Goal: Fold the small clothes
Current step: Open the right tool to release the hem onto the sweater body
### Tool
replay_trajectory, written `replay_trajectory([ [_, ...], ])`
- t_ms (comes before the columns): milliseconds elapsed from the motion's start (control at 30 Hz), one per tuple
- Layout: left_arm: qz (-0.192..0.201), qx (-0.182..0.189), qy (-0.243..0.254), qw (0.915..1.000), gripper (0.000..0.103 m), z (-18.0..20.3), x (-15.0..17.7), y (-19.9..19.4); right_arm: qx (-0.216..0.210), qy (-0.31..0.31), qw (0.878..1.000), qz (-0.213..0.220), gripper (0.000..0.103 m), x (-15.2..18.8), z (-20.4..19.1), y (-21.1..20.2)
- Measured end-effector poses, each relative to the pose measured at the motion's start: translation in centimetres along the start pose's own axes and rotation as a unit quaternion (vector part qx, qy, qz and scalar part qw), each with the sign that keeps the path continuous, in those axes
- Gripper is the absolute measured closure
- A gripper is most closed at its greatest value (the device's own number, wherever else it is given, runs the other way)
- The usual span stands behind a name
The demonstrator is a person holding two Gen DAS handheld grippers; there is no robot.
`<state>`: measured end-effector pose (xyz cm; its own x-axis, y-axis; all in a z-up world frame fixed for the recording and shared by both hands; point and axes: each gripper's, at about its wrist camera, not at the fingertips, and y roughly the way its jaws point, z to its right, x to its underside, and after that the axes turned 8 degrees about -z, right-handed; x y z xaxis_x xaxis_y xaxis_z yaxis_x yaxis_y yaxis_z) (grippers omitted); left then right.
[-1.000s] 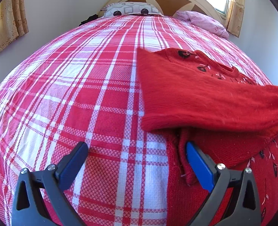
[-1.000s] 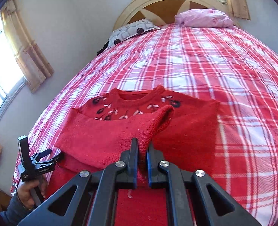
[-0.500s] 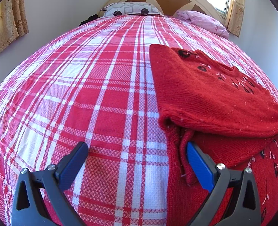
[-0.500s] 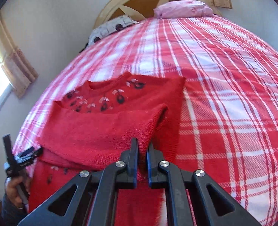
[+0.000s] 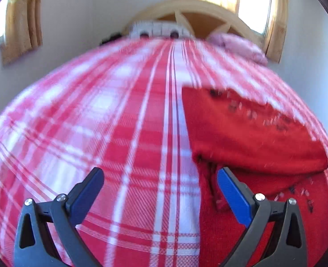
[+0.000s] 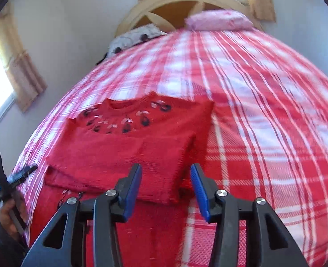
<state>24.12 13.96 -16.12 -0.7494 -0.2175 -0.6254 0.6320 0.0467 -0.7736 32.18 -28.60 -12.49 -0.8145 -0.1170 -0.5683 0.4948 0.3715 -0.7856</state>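
The plaid bed (image 6: 264,111) lay bare toward its head and far side. The folded red sweater (image 6: 128,153) lay near the foot edge. The right gripper (image 6: 166,182) had just released it; the left gripper (image 5: 161,191) gaped empty.

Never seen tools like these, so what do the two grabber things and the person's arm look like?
Each is a black plastic clamp: the left gripper and right gripper have two triangular cut-out arms, silver screw heads, and flat blue pads lining the fingers. The hand holding the left one shows a dark sleeve cuff.
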Motion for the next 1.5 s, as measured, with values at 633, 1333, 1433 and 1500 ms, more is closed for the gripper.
replay_trajectory([
  [633, -0.062, -0.062, 0.051, 0.9948, 0.000, 2.5, -2.0, 6.3, -0.032, -0.032, 0.996, -0.082, 0.056, 0.7, -2.4, 6.4],
  [1333, -0.061, -0.079, 0.073, 0.9923, 0.000, 2.6, 0.9, 4.8, 0.017, -0.072, 0.995, -0.063, 0.045, 3.2, -4.2, 4.0],
  [1433, -0.063, -0.080, 0.075, 0.9920, 0.000, 2.6, 0.9, 5.0, 0.031, -0.077, 0.994, -0.076, 0.045, 4.5, -4.4, 3.9],
  [1500, -0.065, -0.078, 0.076, 0.9920, 0.000, 2.6, 0.9, 5.2, 0.036, -0.079, 0.993, -0.079, 0.044, 5.2, -4.1, 4.1],
])
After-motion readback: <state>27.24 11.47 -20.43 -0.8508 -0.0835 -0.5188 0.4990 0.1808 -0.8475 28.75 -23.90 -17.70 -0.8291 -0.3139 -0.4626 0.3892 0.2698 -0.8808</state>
